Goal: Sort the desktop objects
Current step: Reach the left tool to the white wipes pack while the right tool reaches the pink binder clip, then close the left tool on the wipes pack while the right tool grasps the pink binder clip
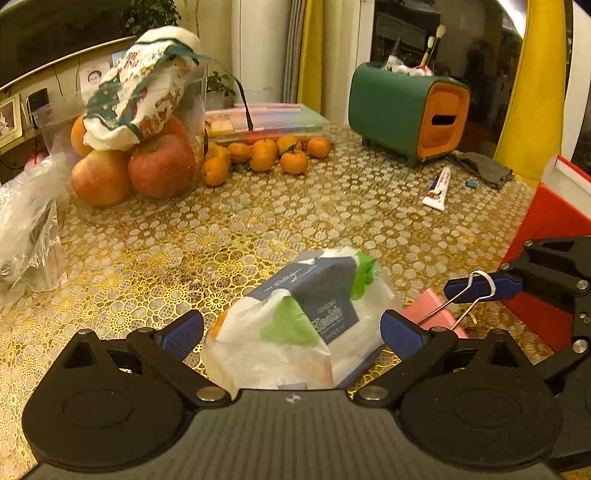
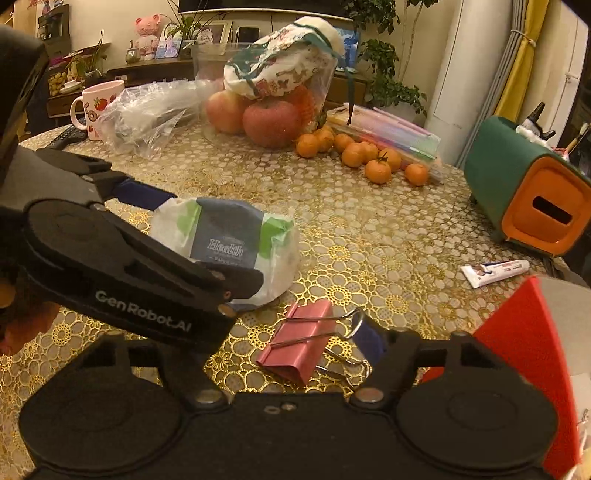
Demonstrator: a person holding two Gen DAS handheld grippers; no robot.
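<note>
1. The left gripper [image 1: 291, 328] sits low over the table [image 1: 258, 221], its fingers spread wide either side of the tissue pack [image 1: 306, 321].
2. The right gripper [image 2: 295, 343] reaches in beside it, open around the pink binder clip [image 2: 299, 339].
3. Beyond lie a toothpaste tube [image 1: 437, 188] and tangerines [image 1: 266, 155].

Someone's living room at home, lace-patterned tabletop [image 2: 369, 236] piled with apples [image 2: 271, 123] and tangerines [image 2: 376, 170], strawberry mug [image 2: 96, 109], pink plush toy [image 2: 147, 31] and framed photos on a sideboard, houseplants [image 2: 388, 62], yellow curtains [image 1: 535, 81]
</note>
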